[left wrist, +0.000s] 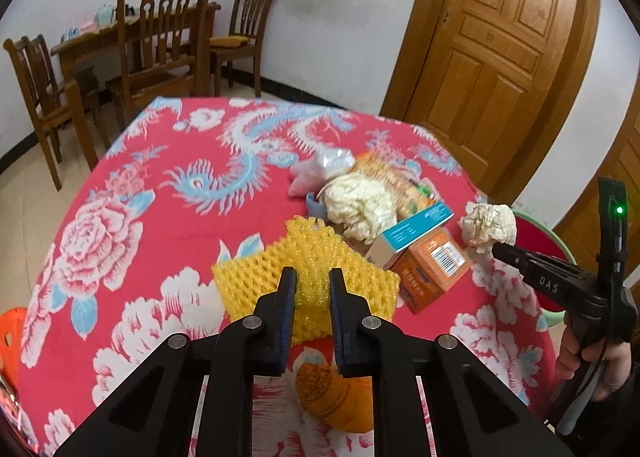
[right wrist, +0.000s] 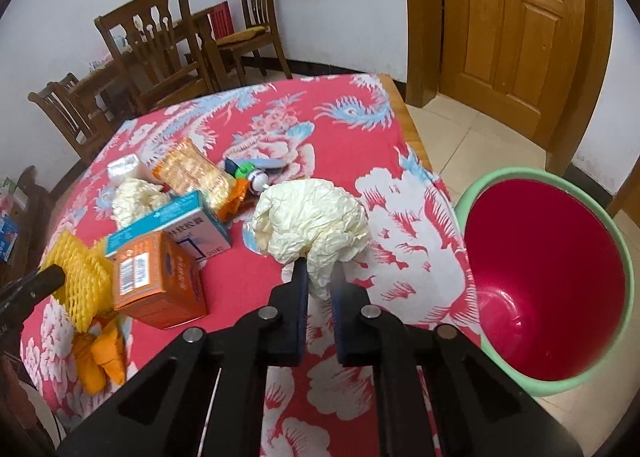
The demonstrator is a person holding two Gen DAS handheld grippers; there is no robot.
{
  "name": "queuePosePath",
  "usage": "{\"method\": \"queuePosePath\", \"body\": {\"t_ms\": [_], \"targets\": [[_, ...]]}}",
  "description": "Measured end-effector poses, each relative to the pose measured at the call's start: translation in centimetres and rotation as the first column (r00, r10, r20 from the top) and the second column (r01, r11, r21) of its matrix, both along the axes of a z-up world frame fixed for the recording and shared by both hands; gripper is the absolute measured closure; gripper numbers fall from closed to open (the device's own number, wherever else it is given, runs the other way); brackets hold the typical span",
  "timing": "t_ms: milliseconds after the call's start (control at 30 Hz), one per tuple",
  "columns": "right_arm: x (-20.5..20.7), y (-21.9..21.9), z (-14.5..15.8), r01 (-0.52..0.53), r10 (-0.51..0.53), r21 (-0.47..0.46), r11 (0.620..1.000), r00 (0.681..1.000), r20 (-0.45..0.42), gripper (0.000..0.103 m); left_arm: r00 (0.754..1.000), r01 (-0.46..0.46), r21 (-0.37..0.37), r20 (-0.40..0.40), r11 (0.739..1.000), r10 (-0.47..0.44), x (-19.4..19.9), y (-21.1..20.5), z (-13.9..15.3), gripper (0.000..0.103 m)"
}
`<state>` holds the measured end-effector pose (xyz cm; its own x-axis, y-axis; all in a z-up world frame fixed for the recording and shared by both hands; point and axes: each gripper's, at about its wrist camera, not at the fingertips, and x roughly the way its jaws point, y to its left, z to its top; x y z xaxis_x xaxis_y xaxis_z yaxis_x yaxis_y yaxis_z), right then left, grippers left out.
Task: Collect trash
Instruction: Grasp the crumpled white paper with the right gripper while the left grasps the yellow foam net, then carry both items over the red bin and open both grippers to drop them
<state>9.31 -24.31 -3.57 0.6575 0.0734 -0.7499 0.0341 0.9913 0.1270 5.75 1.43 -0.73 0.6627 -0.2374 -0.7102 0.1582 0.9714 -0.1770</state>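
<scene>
My left gripper (left wrist: 313, 277) is shut on a yellow foam fruit net (left wrist: 308, 269), pinched at its near edge over the red flowered tablecloth (left wrist: 132, 193). The same net (right wrist: 78, 277) shows at the left of the right wrist view, with the left fingertip against it. My right gripper (right wrist: 320, 273) is shut on a crumpled cream paper ball (right wrist: 312, 221), lifted a little off the cloth. From the left wrist view the ball (left wrist: 488, 223) hangs at the right gripper (left wrist: 505, 250), held by a hand at the right edge. A red bin with a green rim (right wrist: 548, 277) stands beside the table.
An orange box (right wrist: 160, 277), a teal and white box (right wrist: 188, 225), a snack wrapper (right wrist: 196, 169), another cream paper wad (right wrist: 136, 197) and a small toy (right wrist: 252, 173) lie mid-table. Orange peel (left wrist: 336, 397) lies near the front. Wooden chairs (left wrist: 168, 41) and a door (left wrist: 496, 41) stand behind.
</scene>
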Motion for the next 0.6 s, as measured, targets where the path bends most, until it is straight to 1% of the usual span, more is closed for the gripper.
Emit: {"method": "queuePosePath", "body": {"t_ms": [367,600], "targets": [[-2.7,0.0,3.5,-0.003,0.004,-0.010,1.000,0.996,0.087,0.091,0.997,0.029,0.007,0.071,1.000,-0.030,-0.1,-1.4,2.7,0.087],[-4.3,-0.7,5.5,0.013,-0.009,-0.027,1.000,0.991,0.135,0.091,0.994,0.053,-0.007,0.096,0.999,-0.052,0.3,-2.8,3.9,0.088]]}}
